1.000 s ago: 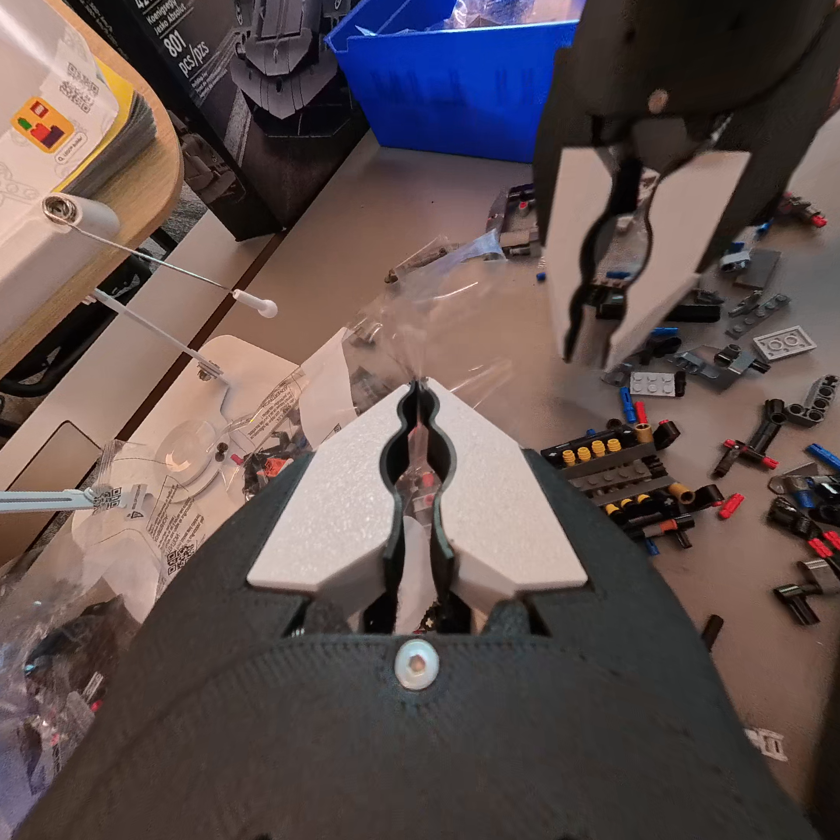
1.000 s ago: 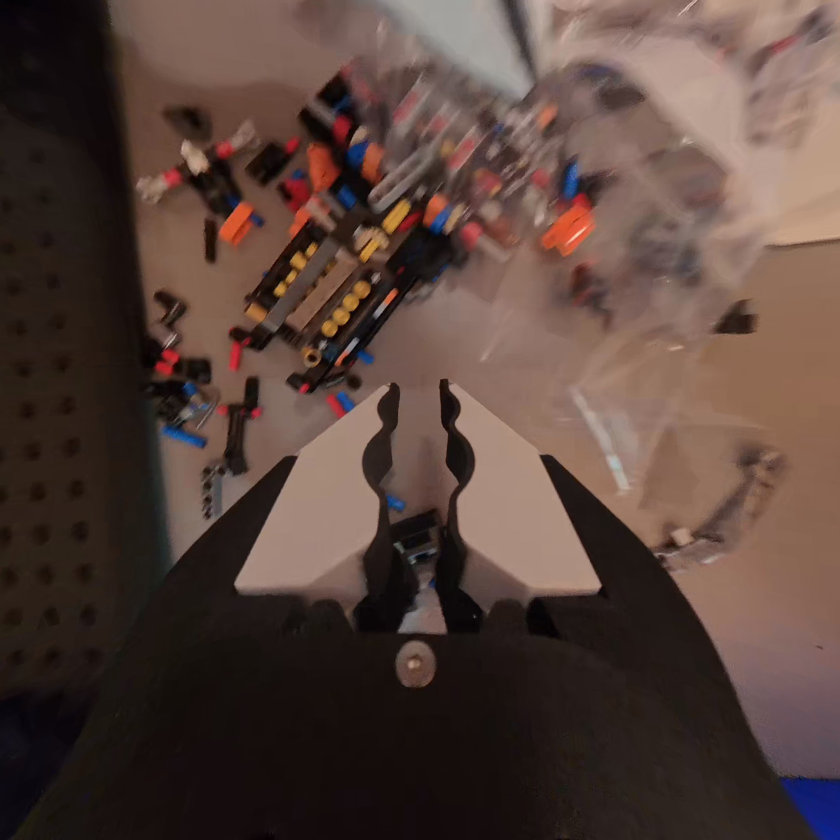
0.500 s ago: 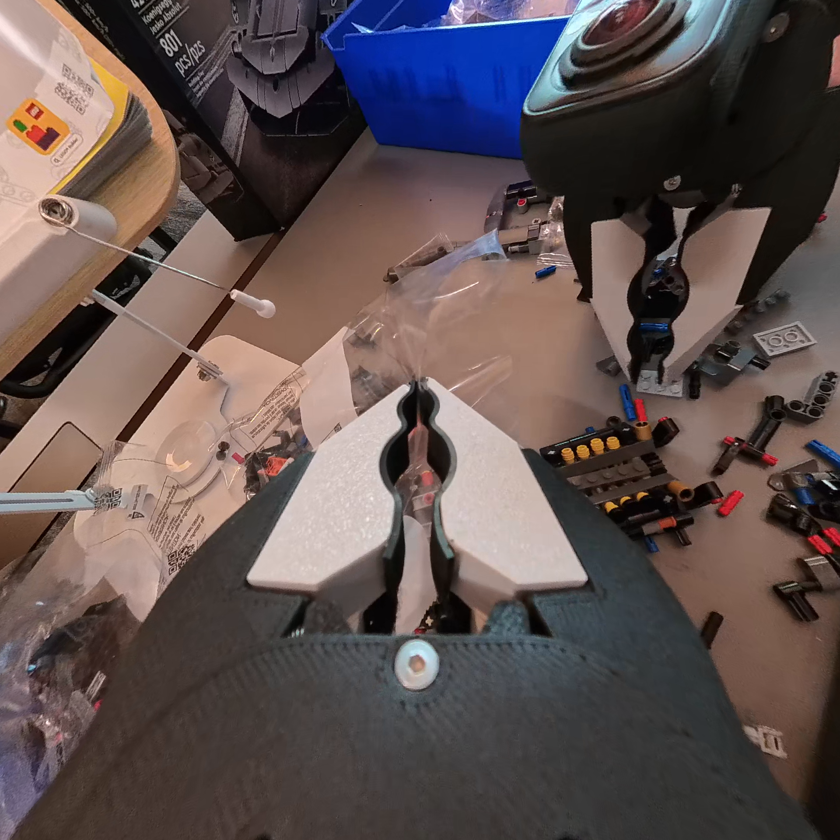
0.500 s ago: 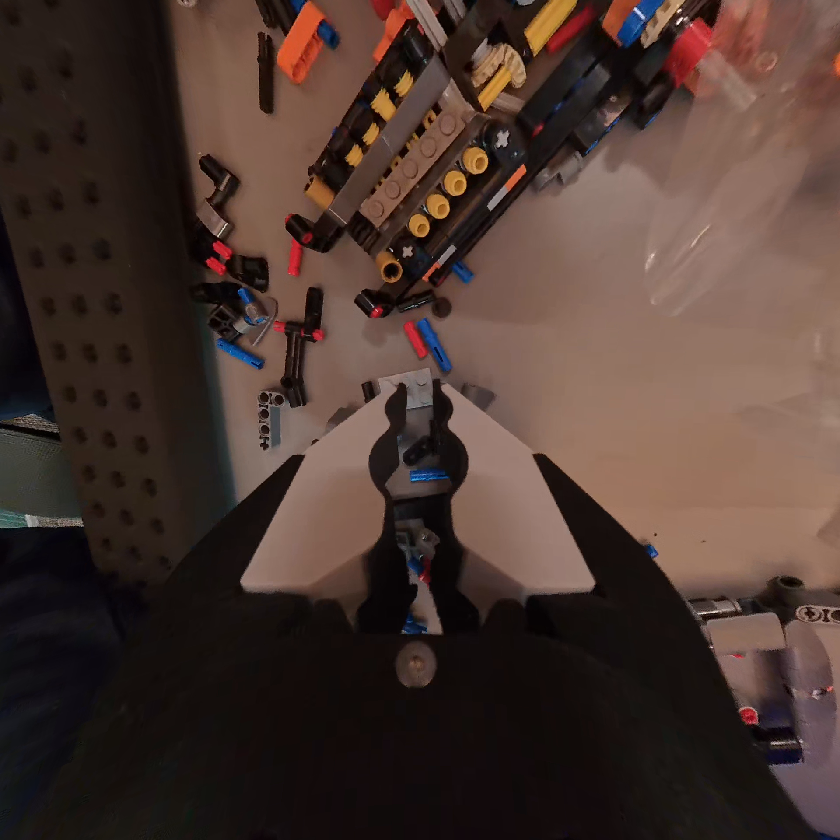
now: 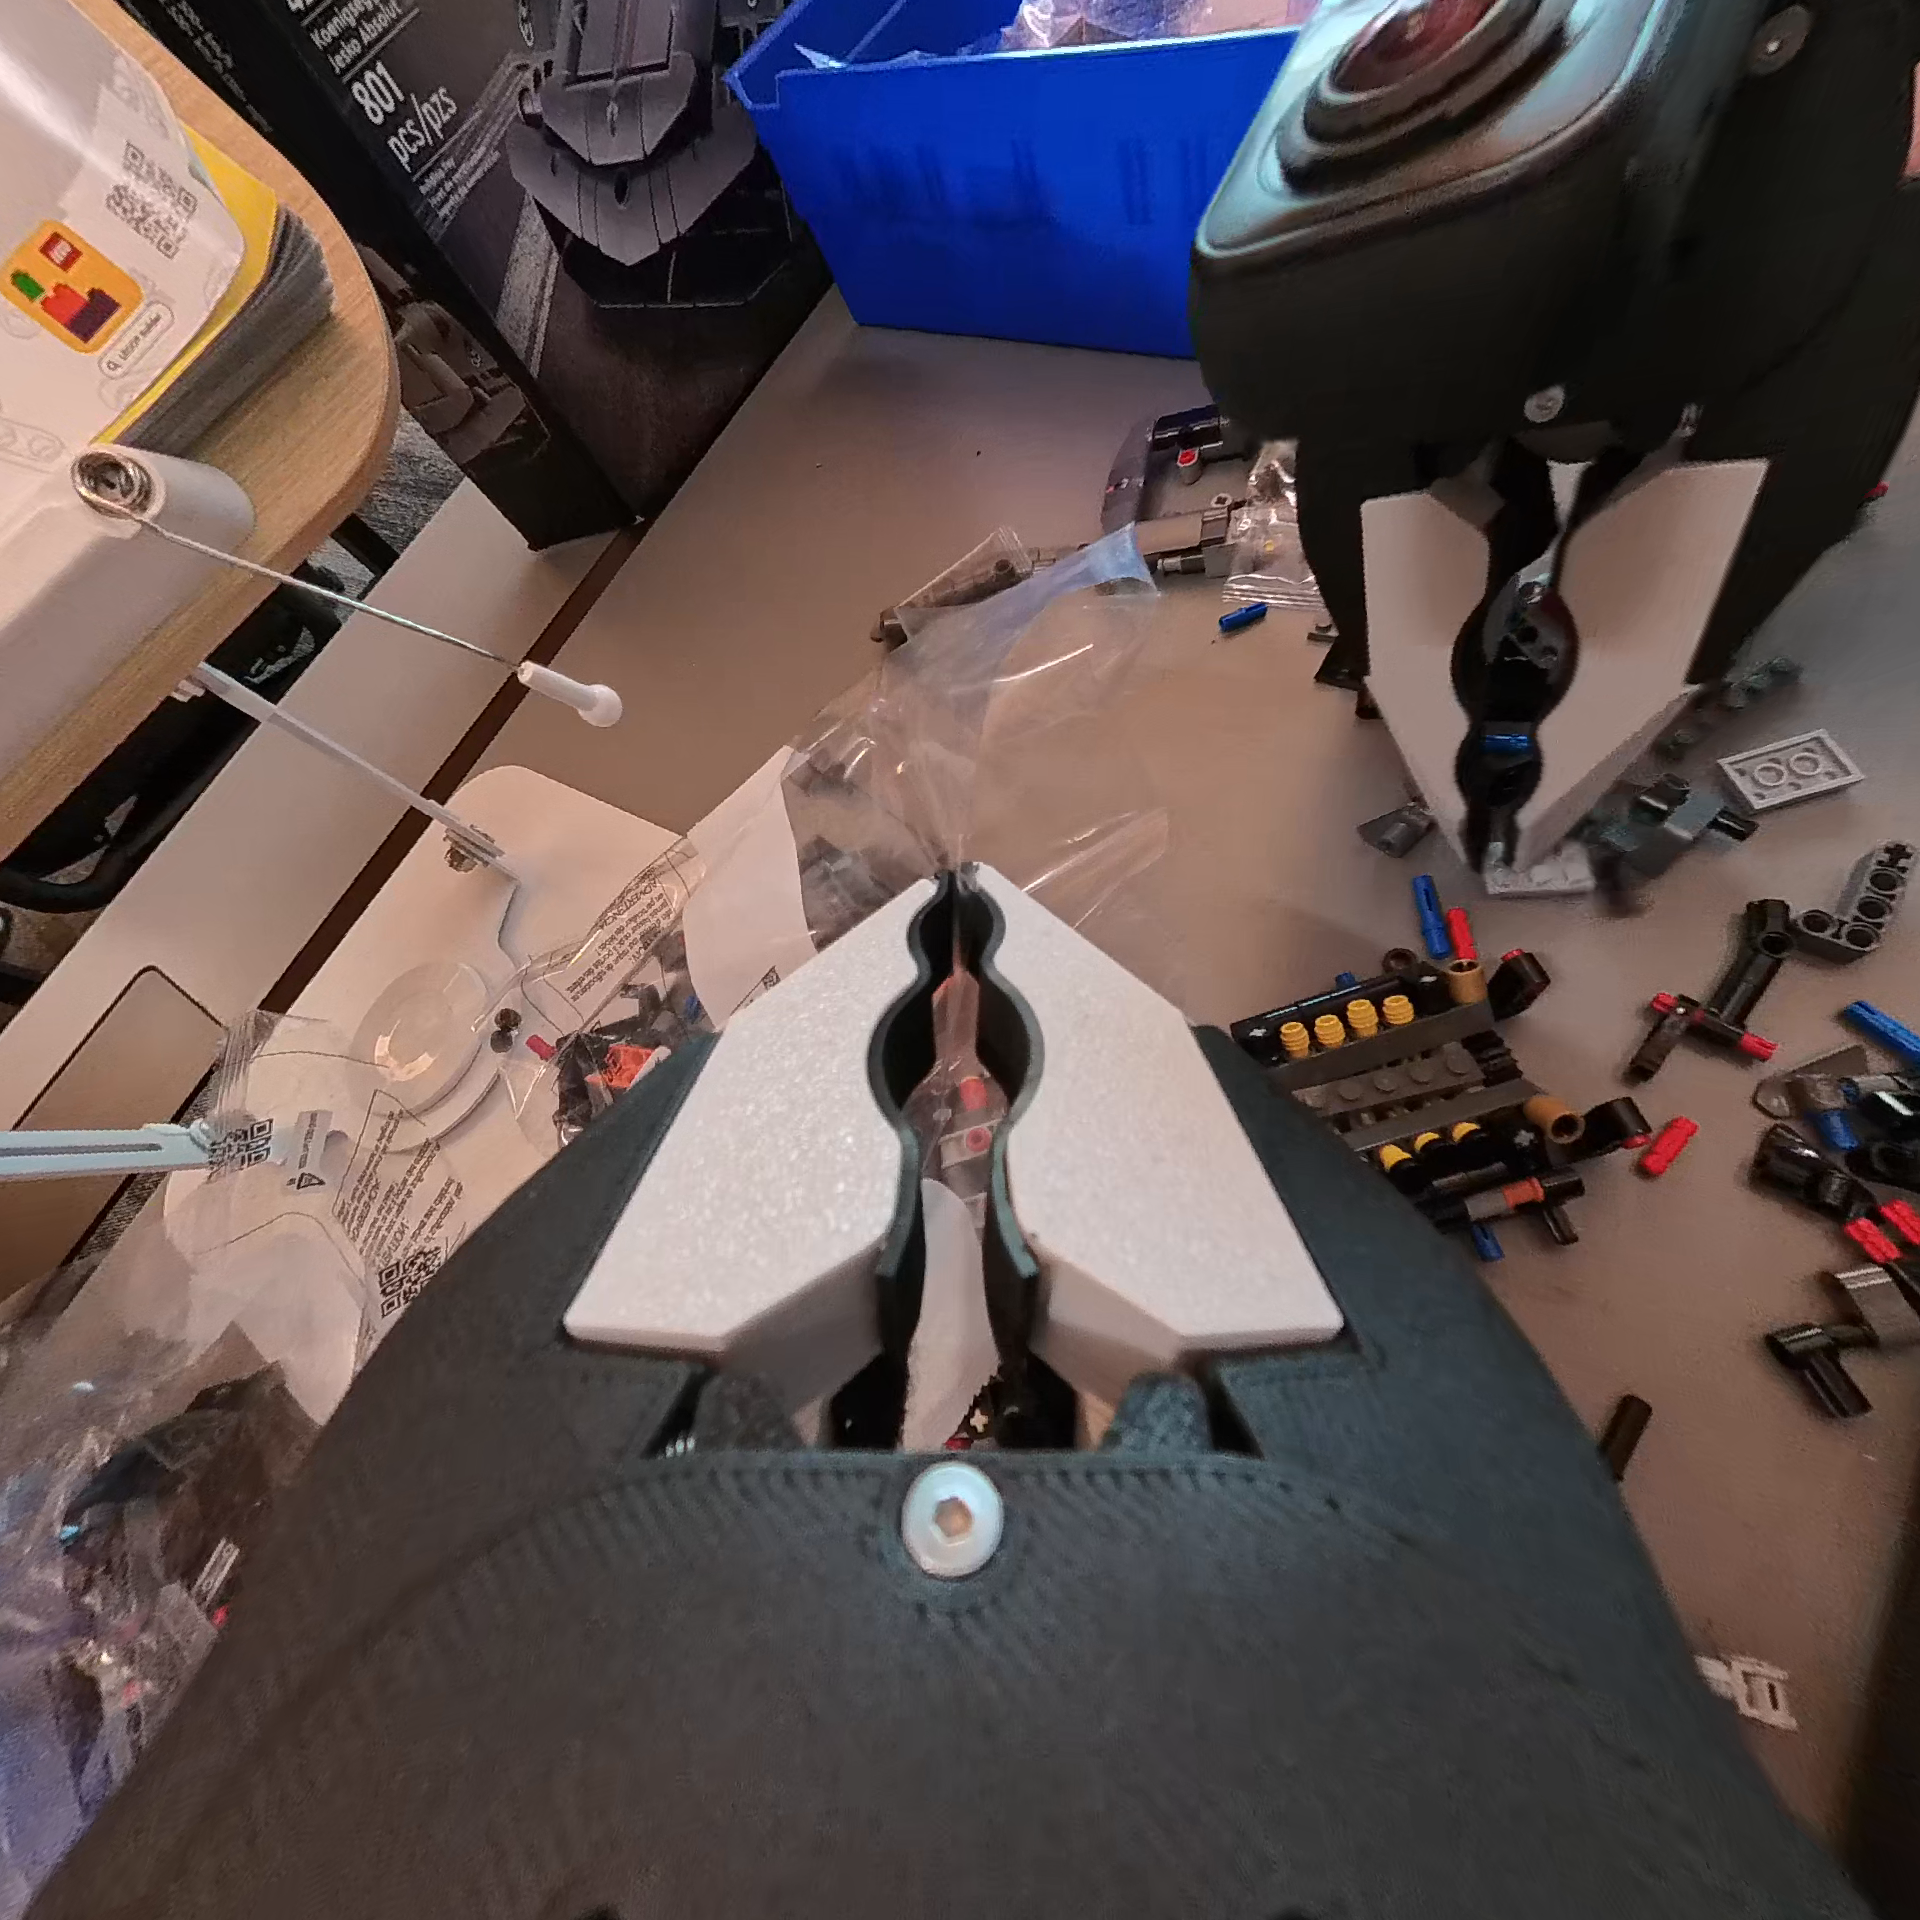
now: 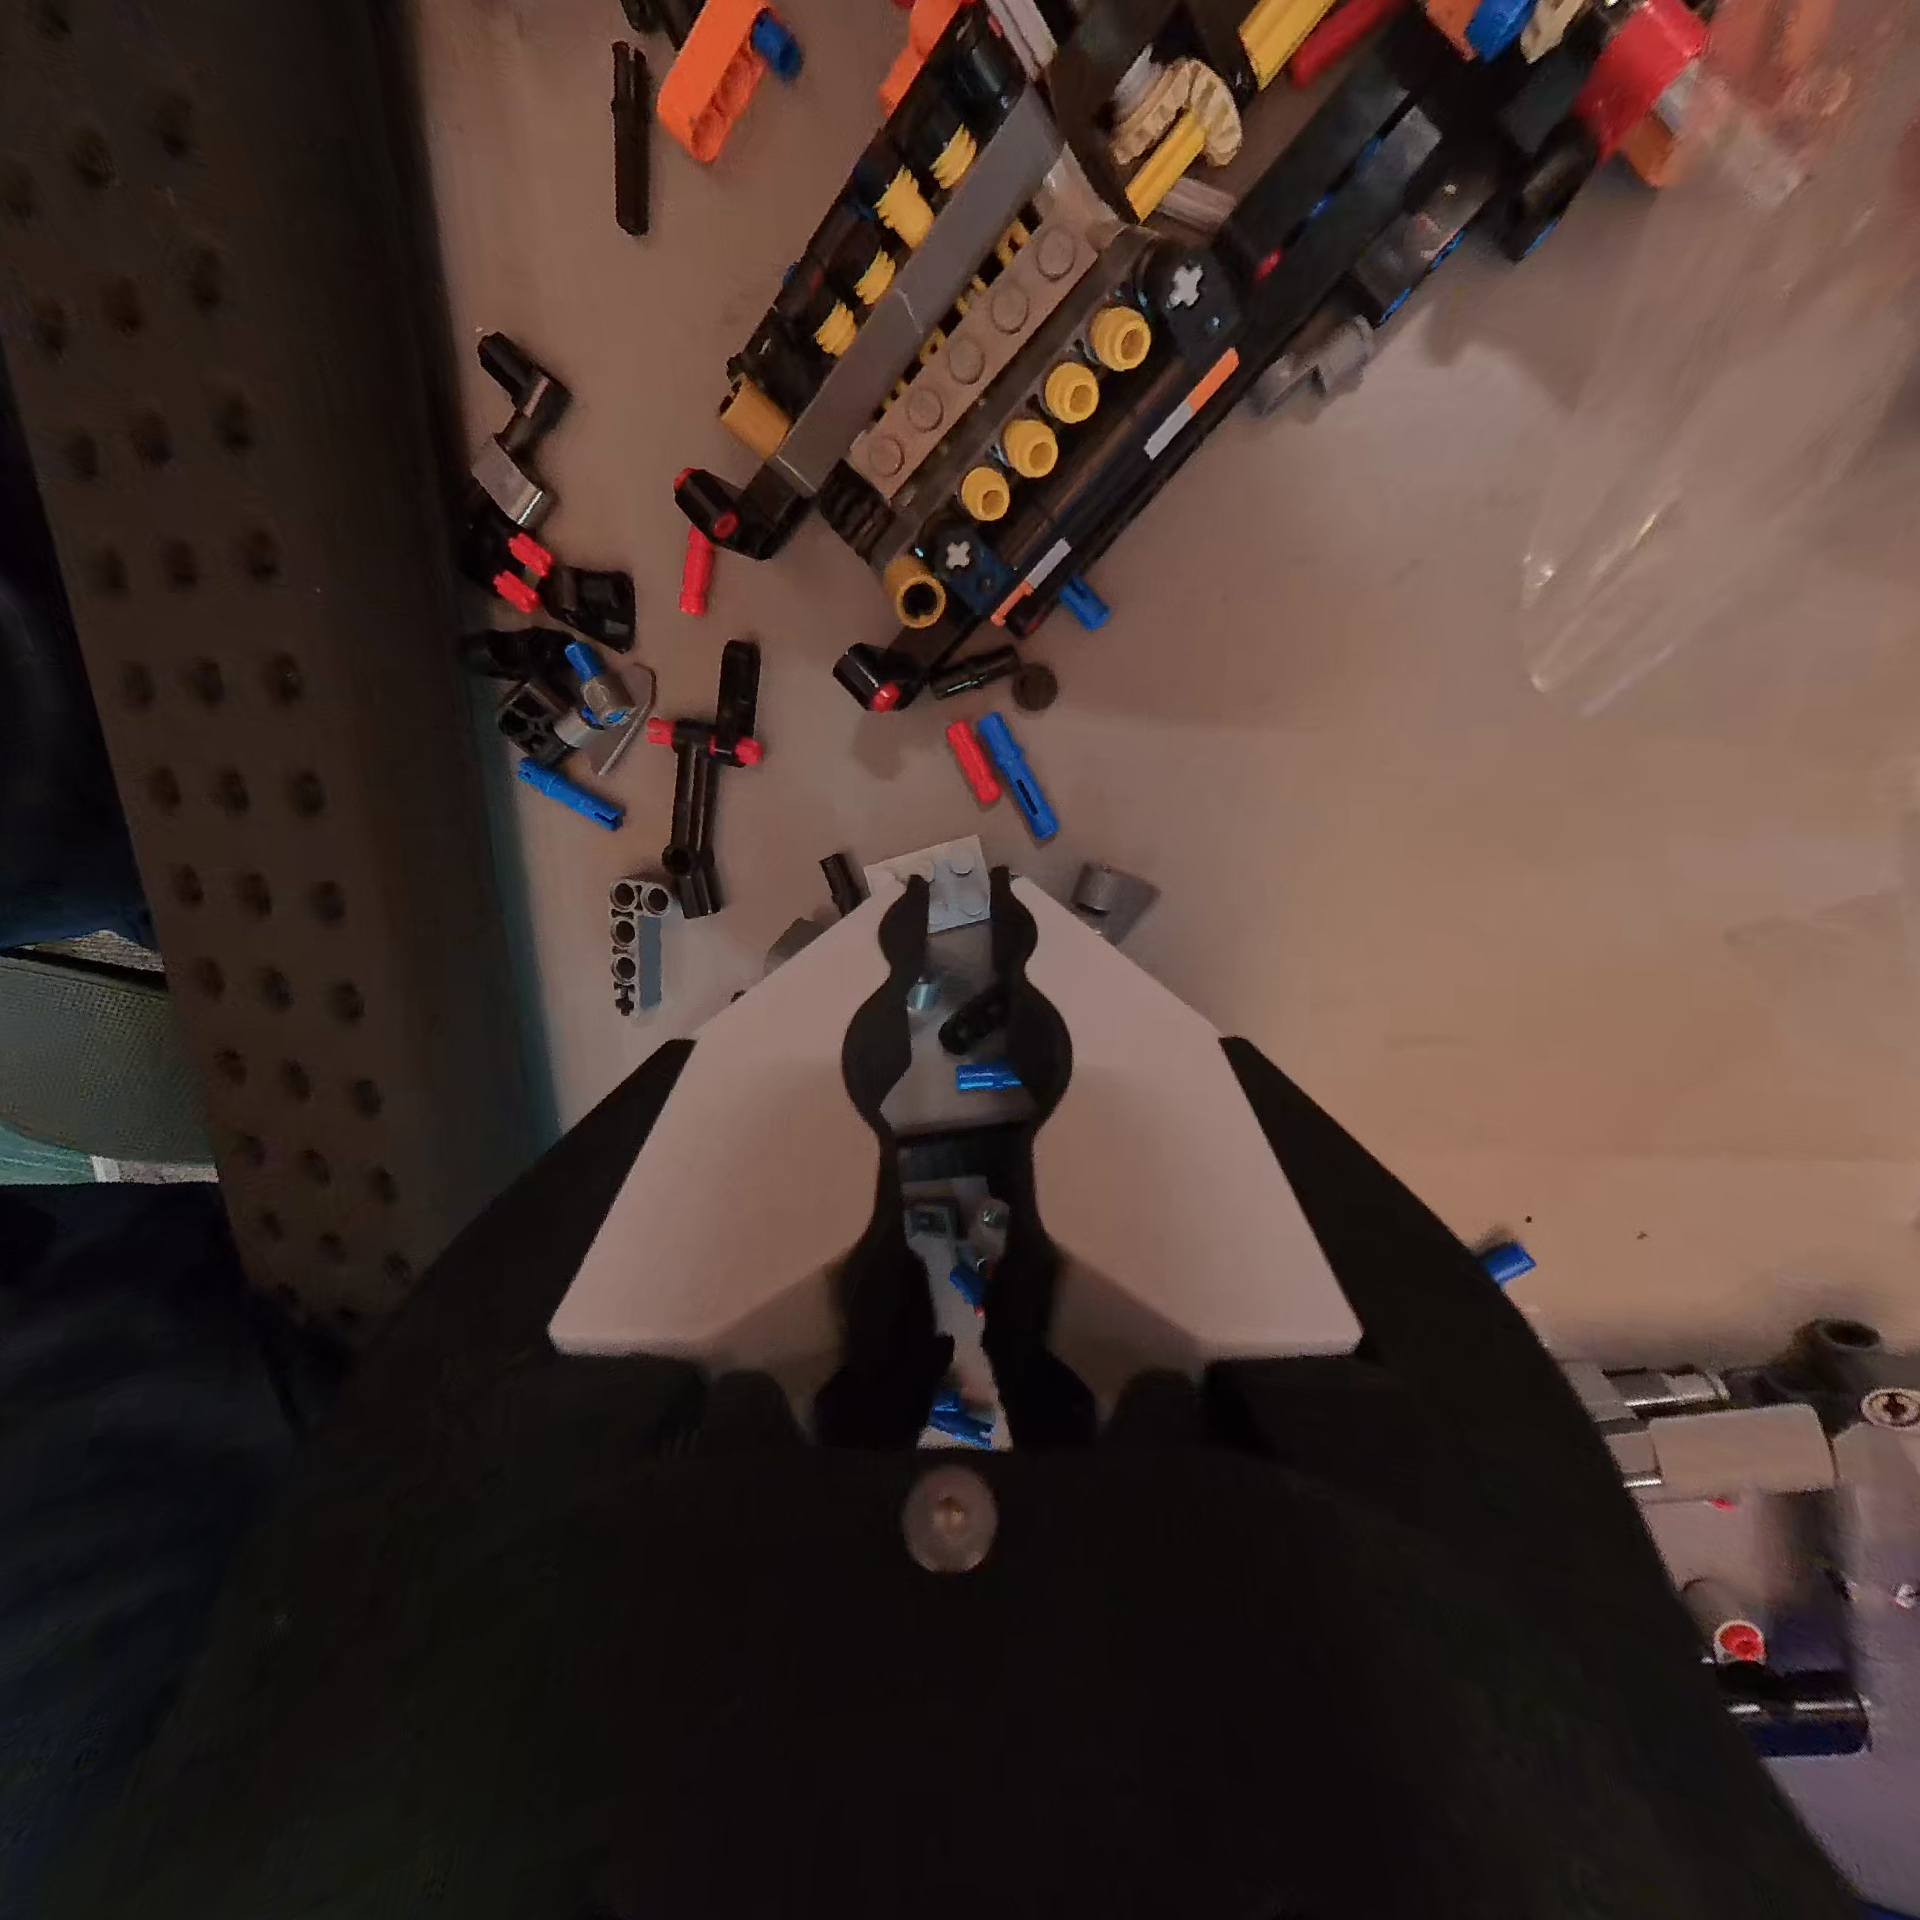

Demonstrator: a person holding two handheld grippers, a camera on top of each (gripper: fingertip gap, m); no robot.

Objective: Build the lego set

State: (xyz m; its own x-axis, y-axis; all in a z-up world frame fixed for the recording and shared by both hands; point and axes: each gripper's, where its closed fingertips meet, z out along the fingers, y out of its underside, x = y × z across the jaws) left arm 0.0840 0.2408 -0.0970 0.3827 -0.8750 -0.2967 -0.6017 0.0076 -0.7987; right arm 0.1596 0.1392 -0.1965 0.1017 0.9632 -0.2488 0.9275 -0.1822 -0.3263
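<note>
My left gripper (image 5: 954, 883) is pinched closed on a crinkled clear plastic bag (image 5: 997, 717), whose loose film fans out just beyond my fingertips over the beige tabletop (image 5: 831, 488). My right gripper (image 6: 958, 883) points down at the table with its fingers slightly parted, the tips straddling a small light grey studded lego plate (image 6: 951, 883) that lies flat on the surface; I cannot tell whether the tips actually press on it. Seen from my left side, that right gripper (image 5: 1496, 831) stands at the far right, tips down on the same light grey plate (image 5: 1538, 878). Just near of it lies the partly built black and grey lego assembly with yellow round studs (image 6: 997, 395), set diagonally, with a red pin (image 6: 971, 762) and a blue pin (image 6: 1018, 774) side by side between it and my tips. More loose black, red and blue pieces are scattered to its left. A blue plastic bin (image 5: 997, 197) and a dark lego box (image 5: 540, 208) stand at the far edge.
</note>
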